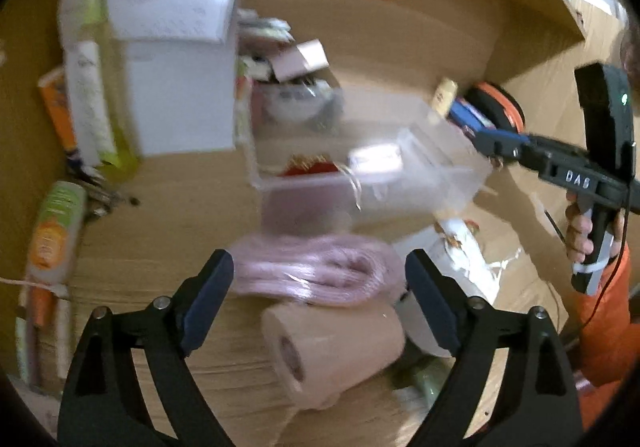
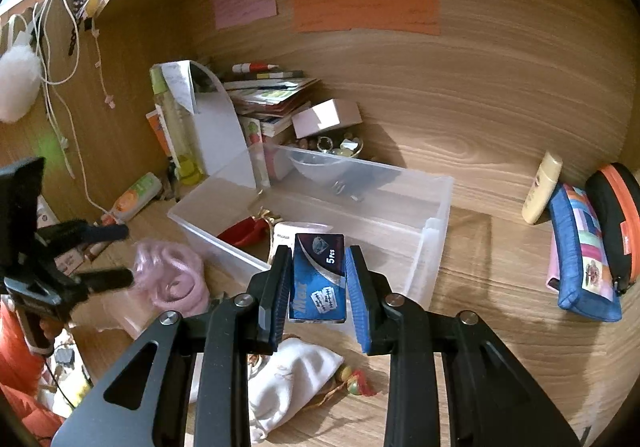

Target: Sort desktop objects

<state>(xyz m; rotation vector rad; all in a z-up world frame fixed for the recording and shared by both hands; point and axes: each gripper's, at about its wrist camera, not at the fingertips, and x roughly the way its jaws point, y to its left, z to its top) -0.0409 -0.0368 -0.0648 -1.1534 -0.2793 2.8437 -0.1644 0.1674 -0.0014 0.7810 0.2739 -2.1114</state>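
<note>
Blue card, a small flat box marked "5 Pcs" (image 2: pixel 318 277), is clamped upright between the pads of the right hand-held gripper (image 2: pixel 319 279), and the grip looks firm. Directly ahead of and below those fingers sits the clear plastic bin (image 2: pixel 436 203), and the box hangs over its near wall. Inside the bin, beyond the box, lie a red pouch (image 2: pixel 240 233) and a small white packet. Under the right hand-held gripper, on the wooden table (image 2: pixel 480 151), lies a white drawstring bag (image 2: pixel 296 367).

The left hand-held gripper (image 1: pixel 320 283) stands wide, with nothing pressed between its pads. It points down at a coil of pink cord (image 1: pixel 316 271), which lies between and just beyond the fingertips. Nearer than the coil, below the jaws, a beige tape roll (image 1: pixel 332 343) lies on its side. The left view is blurred, so contact with the coil cannot be confirmed.

Risks, as judged:
- The blue box, let go at this height, may strike the bin wall and tip outward onto the table.
- The loose coil may snag on one finger or spill loops if the pads close off-centre.
- The tape roll lies close enough to be nudged and to roll.
- Both hands work at the near side of the bin, so one could knock the other or shift the bin.
</note>
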